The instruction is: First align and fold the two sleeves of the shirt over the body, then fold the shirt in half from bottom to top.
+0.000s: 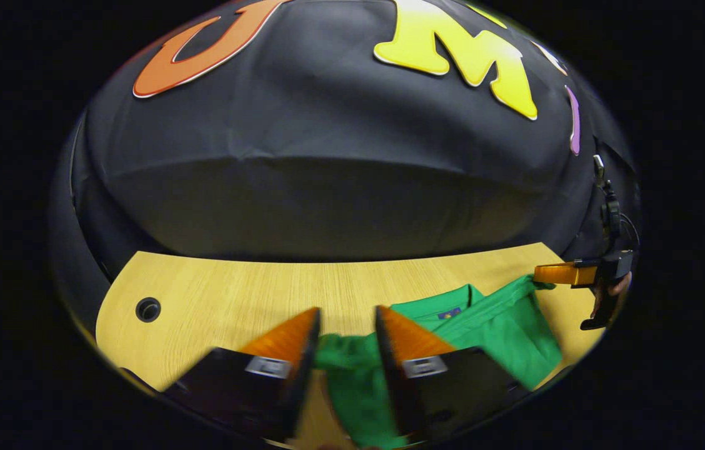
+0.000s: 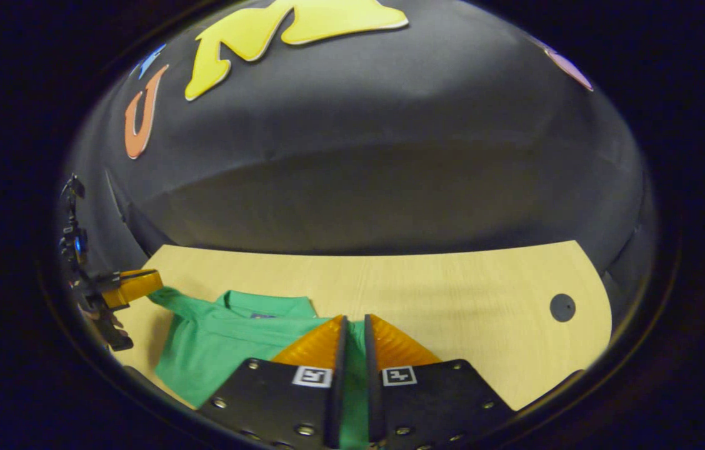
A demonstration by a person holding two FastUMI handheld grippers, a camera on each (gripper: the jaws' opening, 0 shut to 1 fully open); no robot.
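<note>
A green shirt (image 1: 502, 325) lies on the wooden table (image 1: 234, 287), collar toward the far edge. In the left gripper view, my left gripper (image 1: 347, 312) has a bunched green sleeve (image 1: 343, 350) filling the gap between its fingers. At the far right, the right gripper (image 1: 540, 275) pinches the other sleeve's end. In the right gripper view, my right gripper (image 2: 354, 319) is nearly closed on a strip of green sleeve. The shirt (image 2: 215, 337) spreads to the left, and its far sleeve is drawn out to the left gripper (image 2: 152, 282).
The table's far edge meets the black booth wall. A round cable hole (image 1: 148, 309) sits near the table's left end, and the other cable hole (image 2: 562, 307) is near the right end. Bare wood (image 2: 452, 287) lies beyond the collar.
</note>
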